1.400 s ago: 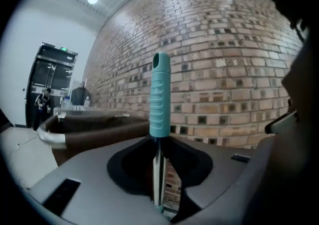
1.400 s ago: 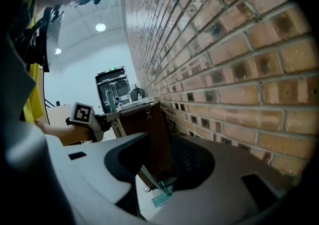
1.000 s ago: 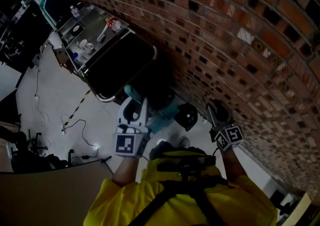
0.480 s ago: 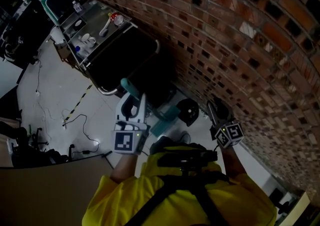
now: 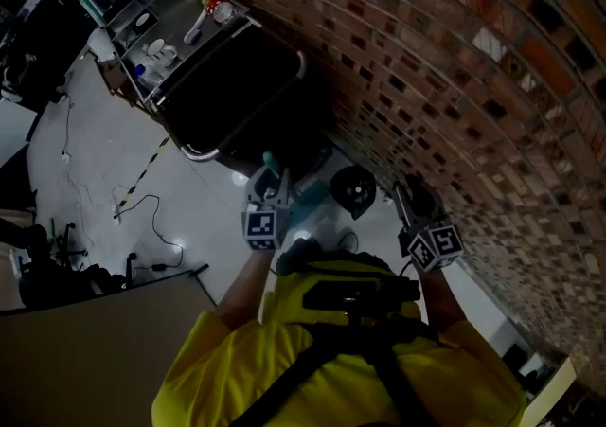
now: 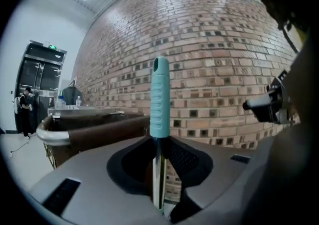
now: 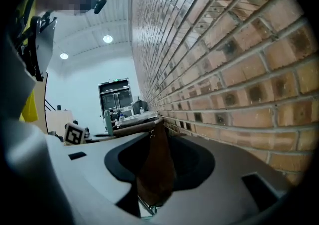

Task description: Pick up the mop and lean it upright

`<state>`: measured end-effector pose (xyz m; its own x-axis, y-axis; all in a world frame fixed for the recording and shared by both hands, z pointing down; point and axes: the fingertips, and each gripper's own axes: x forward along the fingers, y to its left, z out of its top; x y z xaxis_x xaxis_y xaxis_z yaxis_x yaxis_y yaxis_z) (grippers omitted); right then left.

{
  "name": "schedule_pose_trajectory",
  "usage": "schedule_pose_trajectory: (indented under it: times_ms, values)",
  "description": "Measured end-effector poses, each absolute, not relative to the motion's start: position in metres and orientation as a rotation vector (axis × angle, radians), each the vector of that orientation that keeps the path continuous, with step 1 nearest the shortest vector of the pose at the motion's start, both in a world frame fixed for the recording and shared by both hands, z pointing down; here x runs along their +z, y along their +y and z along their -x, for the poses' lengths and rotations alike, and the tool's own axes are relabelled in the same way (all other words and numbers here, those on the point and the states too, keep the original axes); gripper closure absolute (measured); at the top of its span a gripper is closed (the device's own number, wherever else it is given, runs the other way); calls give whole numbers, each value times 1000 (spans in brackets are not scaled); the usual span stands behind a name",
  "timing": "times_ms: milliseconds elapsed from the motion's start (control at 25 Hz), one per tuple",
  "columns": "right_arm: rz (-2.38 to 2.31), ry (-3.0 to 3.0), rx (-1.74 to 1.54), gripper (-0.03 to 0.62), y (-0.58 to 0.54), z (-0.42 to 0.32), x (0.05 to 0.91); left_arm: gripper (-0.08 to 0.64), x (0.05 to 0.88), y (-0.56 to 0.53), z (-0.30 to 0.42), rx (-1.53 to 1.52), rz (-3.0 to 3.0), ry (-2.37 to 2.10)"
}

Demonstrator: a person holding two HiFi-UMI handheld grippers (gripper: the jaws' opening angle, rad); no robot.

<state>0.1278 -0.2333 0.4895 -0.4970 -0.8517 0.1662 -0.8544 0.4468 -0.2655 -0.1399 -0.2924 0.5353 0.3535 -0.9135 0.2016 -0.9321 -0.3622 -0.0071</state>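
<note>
The left tool [image 5: 269, 186] is clamping narrowly on the bare metal shaft of the mop [image 6: 158, 181], just beneath its teal grip [image 6: 160, 99]. That smooth shaft is likely risking a slip or twist, tipping the mop off the brick wall [image 6: 224, 59] beyond the tool. The right tool [image 5: 409, 203] is pinching a brown flap [image 7: 158, 164]. The left forearm [image 5: 244, 285] is stretching forward.
</note>
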Motion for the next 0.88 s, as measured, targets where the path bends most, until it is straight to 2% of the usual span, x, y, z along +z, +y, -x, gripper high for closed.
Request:
schedule_pose_trajectory:
  times_ms: [320, 880]
  values:
    - [-1447, -2653, 516, 451, -246, -109, 506, 450, 658, -339, 147, 284, -2364, -1611]
    - [-1319, -2686, 519, 451, -267, -89, 514, 438, 697, -426, 198, 138, -2082, -1640]
